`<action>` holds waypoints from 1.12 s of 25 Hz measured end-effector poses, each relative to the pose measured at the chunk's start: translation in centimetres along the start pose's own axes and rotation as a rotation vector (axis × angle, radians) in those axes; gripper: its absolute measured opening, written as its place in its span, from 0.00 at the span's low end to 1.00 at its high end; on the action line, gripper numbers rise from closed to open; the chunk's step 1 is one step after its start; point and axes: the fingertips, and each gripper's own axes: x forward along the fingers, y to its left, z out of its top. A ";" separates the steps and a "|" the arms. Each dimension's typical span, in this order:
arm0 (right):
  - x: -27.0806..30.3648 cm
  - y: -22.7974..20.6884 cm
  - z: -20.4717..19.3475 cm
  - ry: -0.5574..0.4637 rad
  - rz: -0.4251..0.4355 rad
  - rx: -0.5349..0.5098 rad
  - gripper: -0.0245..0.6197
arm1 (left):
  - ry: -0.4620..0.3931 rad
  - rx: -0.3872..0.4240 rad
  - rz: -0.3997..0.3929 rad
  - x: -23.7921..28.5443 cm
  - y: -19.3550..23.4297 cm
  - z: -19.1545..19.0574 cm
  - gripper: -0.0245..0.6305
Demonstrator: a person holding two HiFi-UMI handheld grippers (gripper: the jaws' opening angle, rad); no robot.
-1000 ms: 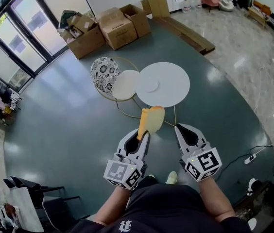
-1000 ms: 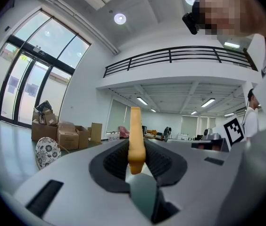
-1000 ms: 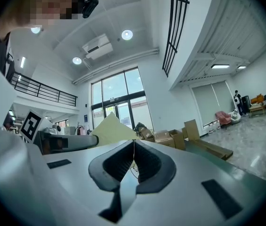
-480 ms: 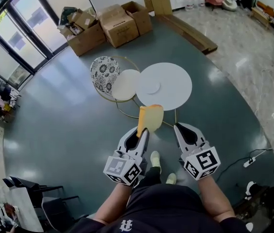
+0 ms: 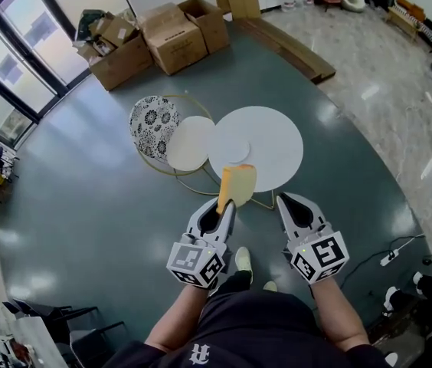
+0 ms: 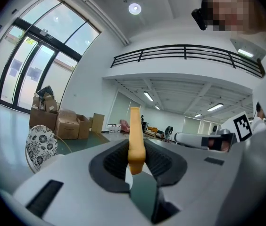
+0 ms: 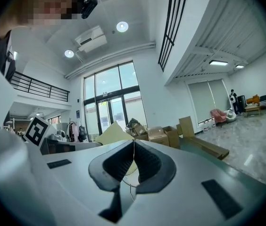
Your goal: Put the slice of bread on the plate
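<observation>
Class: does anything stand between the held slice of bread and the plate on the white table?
Nothing visible does. The slice of bread, clamped in the left gripper, is near the plate, and no object lies on the white table between them.

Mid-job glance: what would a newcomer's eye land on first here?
The slice of bread stands on edge, clamped in the left gripper, at the near rim of the round white table. A small white plate lies bare on that table; the right gripper is shut, empty.
</observation>
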 end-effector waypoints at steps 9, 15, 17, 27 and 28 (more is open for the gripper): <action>8.0 -1.6 0.3 0.021 -0.044 -0.006 0.05 | 0.060 -0.017 -0.038 5.4 7.2 -0.6 0.18; 10.9 -2.5 -0.1 0.044 -0.060 0.000 0.05 | 0.117 -0.069 -0.043 8.5 10.7 -2.2 0.18; 11.6 -3.2 -0.3 0.049 -0.059 0.004 0.05 | 0.131 -0.076 -0.041 9.4 11.3 -2.6 0.18; 17.3 -8.4 -0.9 0.085 0.004 0.040 0.05 | 0.204 -0.140 0.012 15.2 14.7 -5.2 0.18; 18.0 -9.1 -1.0 0.092 0.013 0.043 0.05 | 0.214 -0.149 0.019 16.0 15.2 -5.6 0.18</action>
